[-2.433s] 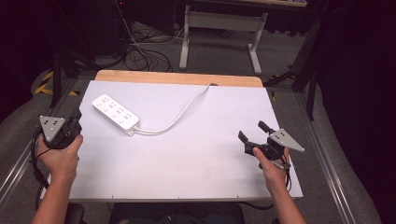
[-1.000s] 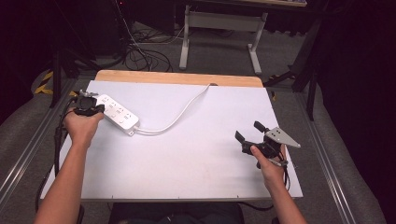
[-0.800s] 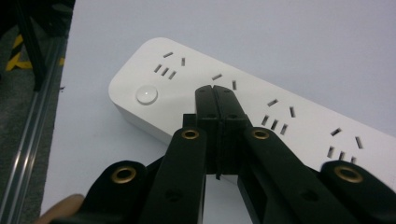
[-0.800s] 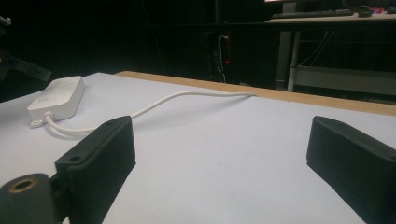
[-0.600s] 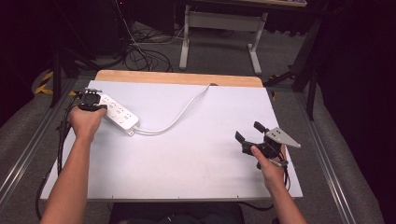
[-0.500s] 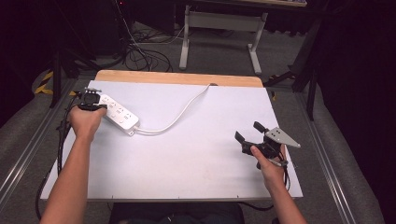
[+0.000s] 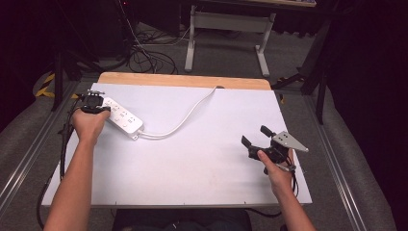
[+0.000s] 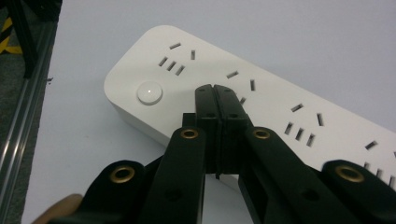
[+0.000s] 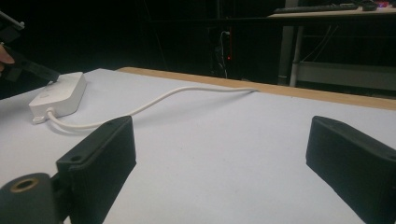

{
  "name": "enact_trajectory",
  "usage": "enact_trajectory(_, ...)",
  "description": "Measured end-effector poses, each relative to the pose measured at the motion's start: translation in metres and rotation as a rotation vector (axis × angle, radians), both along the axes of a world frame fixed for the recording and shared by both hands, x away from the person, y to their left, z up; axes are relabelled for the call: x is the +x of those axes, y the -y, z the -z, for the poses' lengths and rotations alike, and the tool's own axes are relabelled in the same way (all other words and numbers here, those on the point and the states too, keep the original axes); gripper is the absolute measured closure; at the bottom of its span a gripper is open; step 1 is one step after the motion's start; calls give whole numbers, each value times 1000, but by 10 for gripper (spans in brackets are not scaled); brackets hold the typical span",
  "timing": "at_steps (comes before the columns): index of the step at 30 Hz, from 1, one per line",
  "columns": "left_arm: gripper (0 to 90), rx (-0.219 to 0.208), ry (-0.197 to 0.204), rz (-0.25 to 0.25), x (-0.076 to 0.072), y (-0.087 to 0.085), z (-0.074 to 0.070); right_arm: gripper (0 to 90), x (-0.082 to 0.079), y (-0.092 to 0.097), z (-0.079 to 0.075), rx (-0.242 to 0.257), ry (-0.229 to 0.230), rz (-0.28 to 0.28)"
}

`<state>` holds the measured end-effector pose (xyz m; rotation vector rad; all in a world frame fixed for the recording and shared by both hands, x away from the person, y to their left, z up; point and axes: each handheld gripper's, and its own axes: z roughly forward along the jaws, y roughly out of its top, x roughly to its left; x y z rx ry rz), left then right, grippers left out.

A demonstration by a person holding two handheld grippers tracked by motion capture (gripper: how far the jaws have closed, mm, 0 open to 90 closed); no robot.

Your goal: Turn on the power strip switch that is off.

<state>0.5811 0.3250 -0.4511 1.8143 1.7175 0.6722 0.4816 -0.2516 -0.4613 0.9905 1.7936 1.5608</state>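
A white power strip (image 7: 122,119) lies at the table's far left, and its white cable (image 7: 187,115) curves off toward the far edge. My left gripper (image 7: 94,102) is at the strip's left end. In the left gripper view its jaws are shut together with nothing between them, and my left gripper (image 8: 215,91) has its tips over the strip's top (image 8: 280,107), just right of the round button (image 8: 149,92). I cannot tell if the tips touch the strip. My right gripper (image 7: 256,136) is held open above the table's right side, well away from the strip (image 9: 58,95).
The white table top (image 7: 192,168) has a wooden strip (image 7: 183,80) along its far edge and metal rails down both sides. Beyond it are a desk frame (image 7: 226,21) and floor cables. The right gripper view shows my right gripper (image 9: 229,154) over bare white surface.
My left gripper has moved from the table's left edge forward to the left end of the power strip and has held there for the last second. The right gripper has barely shifted.
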Motion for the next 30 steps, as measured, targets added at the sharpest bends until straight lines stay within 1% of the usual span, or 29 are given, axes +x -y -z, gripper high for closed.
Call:
enact_trajectory(1,898,-10,3,5,0,1,1,88,0,0,0,0,-2,-1)
enact_trajectory(2,899,-11,10,17,1,4,2,88,0,0,0,-3,0,-1)
enact_trajectory(3,900,-24,9,29,1,7,3,88,0,0,0,0,1,0)
enact_trajectory(4,900,-6,8,24,1,11,3,88,0,0,0,0,1,0)
enact_trajectory(5,899,38,14,24,1,15,3,88,0,0,0,0,1,1)
enact_trajectory(6,900,63,16,17,1,17,4,88,0,0,0,1,0,2)
enact_trajectory(7,900,57,22,19,0,16,4,88,0,0,0,3,1,2)
enact_trajectory(8,900,49,20,19,0,15,4,88,0,1,0,1,4,2)
enact_trajectory(9,900,38,29,21,-1,13,5,88,0,1,0,-1,6,2)
enact_trajectory(12,899,22,42,16,-2,11,5,88,-1,2,0,5,-2,7)
enact_trajectory(14,898,18,51,-13,-2,6,4,88,-1,2,0,6,-2,8)
enact_trajectory(15,898,-2,61,-25,-3,3,4,88,-1,3,0,6,-2,12)
enact_trajectory(16,898,-15,61,-31,-3,1,3,88,-1,3,0,6,-2,12)
enact_trajectory(18,897,-11,44,-17,-4,-3,4,88,-1,2,0,5,-2,13)
enact_trajectory(22,898,-19,44,-10,-5,-5,4,91,-1,2,0,5,-1,13)
enact_trajectory(23,898,-24,40,-8,-5,-4,4,91,-1,2,0,5,-2,14)
enact_trajectory(25,898,-22,45,-4,-5,-2,5,91,-1,2,0,8,0,15)
enact_trajectory(29,900,20,40,-8,-4,2,5,91,0,3,0,6,-3,19)
enact_trajectory(30,900,12,46,-15,-5,2,6,91,0,3,0,7,-2,20)
